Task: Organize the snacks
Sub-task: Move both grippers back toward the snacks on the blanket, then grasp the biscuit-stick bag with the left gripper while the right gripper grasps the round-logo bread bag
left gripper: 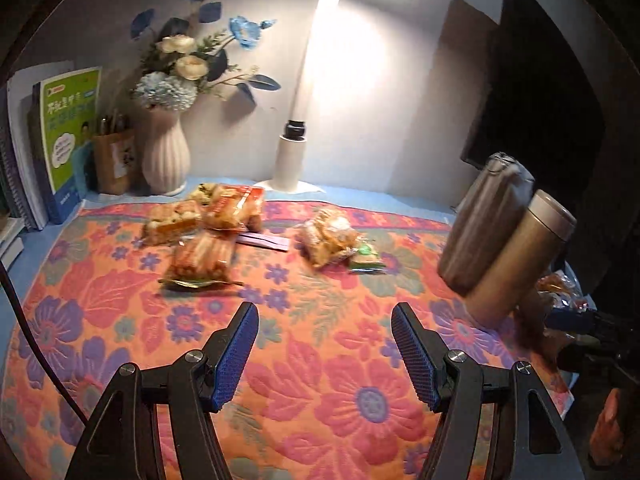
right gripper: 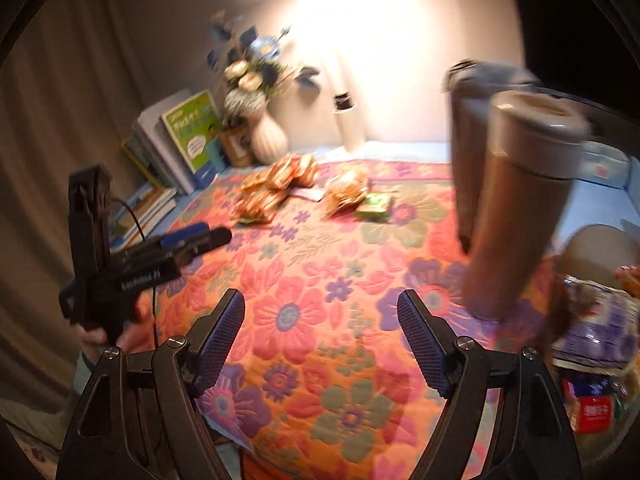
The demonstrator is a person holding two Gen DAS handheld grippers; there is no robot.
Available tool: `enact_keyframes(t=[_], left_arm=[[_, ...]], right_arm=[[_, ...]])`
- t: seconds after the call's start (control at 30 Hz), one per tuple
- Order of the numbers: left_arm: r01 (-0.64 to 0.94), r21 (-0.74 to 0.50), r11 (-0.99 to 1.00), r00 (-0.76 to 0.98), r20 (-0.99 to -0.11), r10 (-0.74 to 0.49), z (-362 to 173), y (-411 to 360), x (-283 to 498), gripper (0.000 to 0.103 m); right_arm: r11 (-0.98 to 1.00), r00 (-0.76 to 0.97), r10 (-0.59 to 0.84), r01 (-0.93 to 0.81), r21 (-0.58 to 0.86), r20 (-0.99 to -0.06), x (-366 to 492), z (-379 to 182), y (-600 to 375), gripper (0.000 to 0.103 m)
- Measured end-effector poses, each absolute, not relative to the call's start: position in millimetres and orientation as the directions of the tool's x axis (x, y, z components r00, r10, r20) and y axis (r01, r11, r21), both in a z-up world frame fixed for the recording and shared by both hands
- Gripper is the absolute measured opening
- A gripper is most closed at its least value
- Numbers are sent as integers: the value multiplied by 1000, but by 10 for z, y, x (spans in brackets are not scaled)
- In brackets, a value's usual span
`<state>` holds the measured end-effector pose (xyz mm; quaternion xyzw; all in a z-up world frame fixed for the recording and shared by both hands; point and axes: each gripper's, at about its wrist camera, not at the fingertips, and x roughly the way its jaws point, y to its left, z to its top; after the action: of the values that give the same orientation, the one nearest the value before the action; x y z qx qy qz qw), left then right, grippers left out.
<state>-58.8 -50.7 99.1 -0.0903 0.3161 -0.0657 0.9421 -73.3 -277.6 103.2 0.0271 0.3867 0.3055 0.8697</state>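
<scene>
From the left wrist, the left tool (left gripper: 324, 320) stood apart and empty over the flowered cloth (left gripper: 320, 380), the snack packets (left gripper: 216, 224) lying beyond it near the vase (left gripper: 165, 160). From the right wrist, the right tool (right gripper: 320, 308) gaped empty too, a steel flask (right gripper: 516, 208) just right of it and the packets far off.

left tongs (left gripper: 325, 320): apart, empty | right tongs (right gripper: 321, 309): apart, empty, angled down

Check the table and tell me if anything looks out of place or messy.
The snack packets lie scattered in a loose heap on the flowered cloth near the white vase, some overlapping, with two more packets lying apart to the right. A purple strip pokes out between them. Nothing looks spilled or torn.
</scene>
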Motion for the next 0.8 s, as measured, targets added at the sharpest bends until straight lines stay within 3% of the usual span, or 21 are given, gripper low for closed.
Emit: enact_keyframes(t=[0.37, 0.5, 0.8], left_arm=[[-45, -171, 984, 747, -660, -80, 780, 165, 87, 68], [-60, -188, 980, 712, -697, -90, 633, 222, 374, 83], [-161, -182, 970, 690, -724, -22, 310, 419, 847, 83]], right_arm=[[808, 433, 540, -505, 302, -722, -53, 710, -2074, 79], [831, 447, 516, -470, 299, -731, 224, 617, -1984, 79], [886, 540, 436, -399, 238, -720, 875, 492, -1813, 79]])
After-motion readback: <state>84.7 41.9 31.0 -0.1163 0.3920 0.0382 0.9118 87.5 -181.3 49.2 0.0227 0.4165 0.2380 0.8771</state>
